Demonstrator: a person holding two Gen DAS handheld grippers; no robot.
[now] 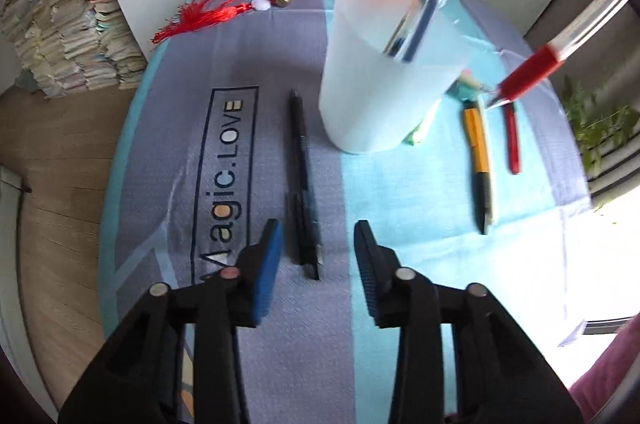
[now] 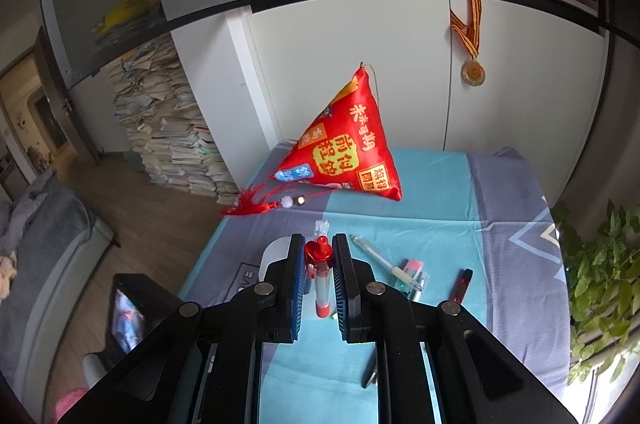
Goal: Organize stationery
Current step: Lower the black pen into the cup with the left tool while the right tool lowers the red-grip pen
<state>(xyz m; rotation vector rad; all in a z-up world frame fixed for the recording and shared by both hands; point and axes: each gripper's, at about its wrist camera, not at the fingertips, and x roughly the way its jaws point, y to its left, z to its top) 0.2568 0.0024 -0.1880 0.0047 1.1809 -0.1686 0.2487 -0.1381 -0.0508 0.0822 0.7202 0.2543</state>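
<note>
The left gripper points down at the worktop, which is covered with a grey and light blue cloth. Its jaws stand apart and hold nothing. A black pen lies on the grey part of the cloth, its near end between the two fingers, but the pads do not press on it.

Beyond the black pen stands a frosted translucent plastic cup with a clear pen with a blue core leaning inside it. To the right of the cup, an orange and black pen and a small dark red pen lie on the light blue part, near each other but apart.

The right gripper is closed on a red and clear plastic pen, with the red cap end sticking out past the fingertips. In the left wrist view this pen hangs in the air to the right of the cup.

A red triangular cushion with gold characters sits at the far edge.
</note>
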